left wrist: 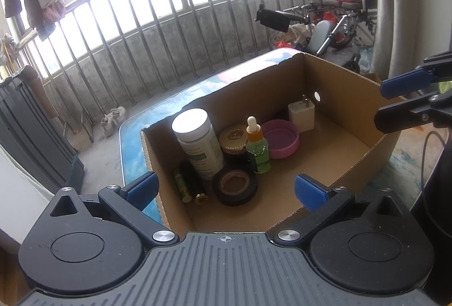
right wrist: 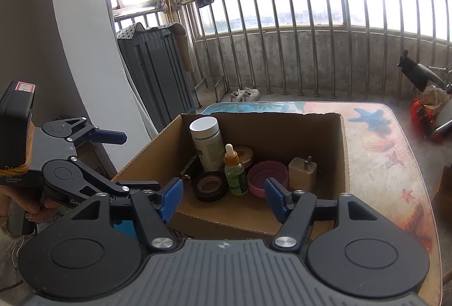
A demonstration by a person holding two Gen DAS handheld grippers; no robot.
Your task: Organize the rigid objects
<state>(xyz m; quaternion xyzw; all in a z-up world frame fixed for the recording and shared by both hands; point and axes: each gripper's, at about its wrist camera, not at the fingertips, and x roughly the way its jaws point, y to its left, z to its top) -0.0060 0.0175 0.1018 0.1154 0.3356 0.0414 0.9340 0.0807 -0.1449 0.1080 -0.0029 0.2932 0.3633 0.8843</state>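
An open cardboard box [left wrist: 347,97] [right wrist: 343,153] stands on a printed table. Inside are a white-capped bottle [left wrist: 197,145] [right wrist: 207,143], a green dropper bottle [left wrist: 257,149] [right wrist: 234,171], a black tape roll [left wrist: 236,187] [right wrist: 210,187], a gold round lid [left wrist: 234,138], a pink lid [left wrist: 282,138] [right wrist: 267,177], a white plug adapter [left wrist: 301,115] [right wrist: 302,174] and batteries [left wrist: 186,186]. My left gripper [left wrist: 226,190] is open and empty over the box's near edge. My right gripper [right wrist: 223,198] is open and empty in front of the box.
The table [right wrist: 389,153] carries a sea-themed print. A metal railing [left wrist: 169,32] runs behind it. A wheelchair [left wrist: 344,15] stands at the back right, a dark folded rack [right wrist: 158,71] at the left, shoes [right wrist: 244,94] on the floor.
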